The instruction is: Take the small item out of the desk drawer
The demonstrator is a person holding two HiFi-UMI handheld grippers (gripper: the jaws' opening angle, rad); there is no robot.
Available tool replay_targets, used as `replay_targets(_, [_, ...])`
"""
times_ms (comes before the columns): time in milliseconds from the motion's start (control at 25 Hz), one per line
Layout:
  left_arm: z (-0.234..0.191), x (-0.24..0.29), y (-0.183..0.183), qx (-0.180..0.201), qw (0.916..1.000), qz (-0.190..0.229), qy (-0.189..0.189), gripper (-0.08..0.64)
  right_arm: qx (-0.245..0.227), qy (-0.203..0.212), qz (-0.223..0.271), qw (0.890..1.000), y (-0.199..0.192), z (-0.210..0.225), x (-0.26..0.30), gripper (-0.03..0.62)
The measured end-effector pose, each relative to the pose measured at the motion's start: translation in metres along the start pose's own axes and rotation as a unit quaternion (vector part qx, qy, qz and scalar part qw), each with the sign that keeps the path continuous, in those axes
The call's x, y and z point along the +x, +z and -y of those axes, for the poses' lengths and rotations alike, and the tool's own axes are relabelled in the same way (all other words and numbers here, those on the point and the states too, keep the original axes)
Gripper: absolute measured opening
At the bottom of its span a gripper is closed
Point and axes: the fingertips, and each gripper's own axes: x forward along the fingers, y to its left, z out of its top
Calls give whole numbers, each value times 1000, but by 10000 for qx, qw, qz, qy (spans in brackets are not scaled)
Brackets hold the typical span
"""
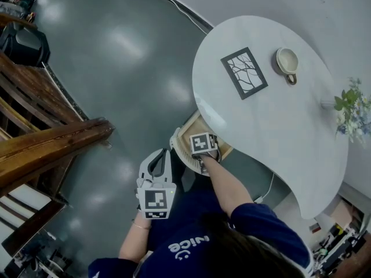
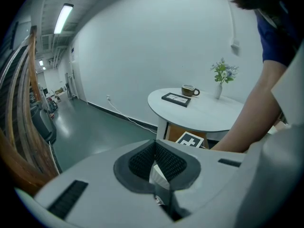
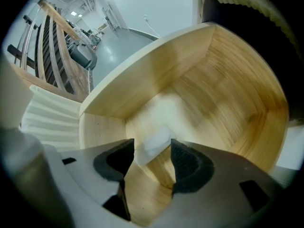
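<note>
The wooden drawer (image 1: 188,133) stands pulled out from under the white round table (image 1: 272,126). My right gripper (image 1: 202,150) reaches down into it, its tips hidden by its marker cube. In the right gripper view, the right gripper (image 3: 152,150) is open inside the drawer (image 3: 156,75). A small white item (image 3: 153,140), blurred, lies on the drawer floor between and just beyond the pads, which do not press on it. My left gripper (image 1: 157,157) hangs low beside my body, away from the drawer. In its own view the left gripper (image 2: 156,148) has its pads together.
On the table are a framed picture (image 1: 244,73), a cup (image 1: 287,61) and a vase of flowers (image 1: 351,106). A wooden stair rail (image 1: 52,138) runs along the left. A black seat (image 1: 23,42) stands far left on the grey floor.
</note>
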Motion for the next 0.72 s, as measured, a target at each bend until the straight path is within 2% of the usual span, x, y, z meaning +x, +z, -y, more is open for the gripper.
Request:
replay_targets(320, [-5, -2, -12, 8, 9999, -121, 98, 3, 93, 3, -299, 9995, -8, 5, 17, 244])
replay_targets(720, [-7, -7, -29, -8, 9995, -261, 159, 3, 30, -113, -434, 9990, -9, 10, 31, 231])
